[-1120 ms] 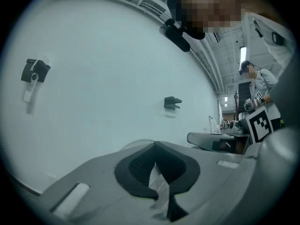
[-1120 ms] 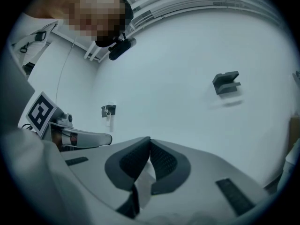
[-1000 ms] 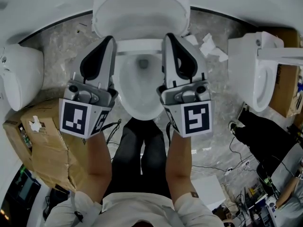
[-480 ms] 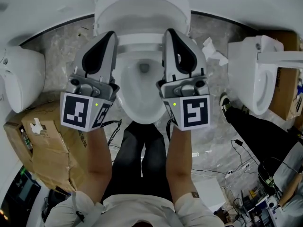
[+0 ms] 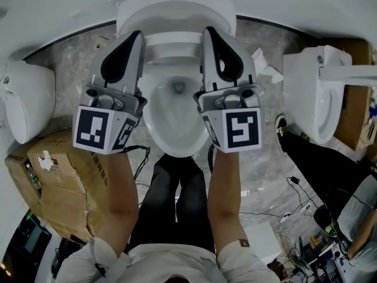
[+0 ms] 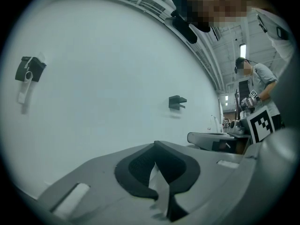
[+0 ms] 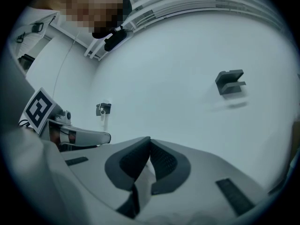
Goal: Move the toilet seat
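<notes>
Right now your left gripper (image 5: 134, 36) and right gripper (image 5: 211, 32) each have their jaws pressed together with nothing between them. They point level over the left and right sides of the toilet bowl (image 5: 171, 135). The toilet seat (image 5: 174, 12) appears raised at the bowl's far end, just beyond both tips. A cardboard box (image 5: 56, 184) sits near left.

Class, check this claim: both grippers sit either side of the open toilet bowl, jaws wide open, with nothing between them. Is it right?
No: the jaws are shut, not wide open. The left gripper view and right gripper view show the left gripper and right gripper with pads together; the rest stands.
</notes>
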`<control>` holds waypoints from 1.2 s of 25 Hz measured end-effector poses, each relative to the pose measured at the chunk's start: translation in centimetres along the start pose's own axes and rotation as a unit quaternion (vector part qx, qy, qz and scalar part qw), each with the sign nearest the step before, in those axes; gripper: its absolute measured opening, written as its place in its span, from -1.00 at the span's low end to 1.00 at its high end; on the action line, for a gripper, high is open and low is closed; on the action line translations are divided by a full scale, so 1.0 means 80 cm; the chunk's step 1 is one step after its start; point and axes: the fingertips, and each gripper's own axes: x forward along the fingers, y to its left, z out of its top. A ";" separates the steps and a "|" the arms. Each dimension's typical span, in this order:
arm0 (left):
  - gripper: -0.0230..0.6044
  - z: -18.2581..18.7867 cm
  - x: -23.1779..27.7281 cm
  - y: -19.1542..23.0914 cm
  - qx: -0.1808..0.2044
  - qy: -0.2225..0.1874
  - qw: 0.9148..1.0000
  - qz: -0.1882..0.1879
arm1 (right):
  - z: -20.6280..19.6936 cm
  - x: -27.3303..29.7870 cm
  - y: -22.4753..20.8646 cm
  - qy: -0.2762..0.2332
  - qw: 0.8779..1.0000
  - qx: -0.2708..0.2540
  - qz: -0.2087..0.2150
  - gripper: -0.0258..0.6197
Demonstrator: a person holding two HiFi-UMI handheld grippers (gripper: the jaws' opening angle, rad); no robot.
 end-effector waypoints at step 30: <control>-0.95 -0.005 0.037 0.026 0.016 0.000 1.000 0.009 | -0.020 0.037 -0.014 0.017 1.000 -0.023 0.000 -0.92</control>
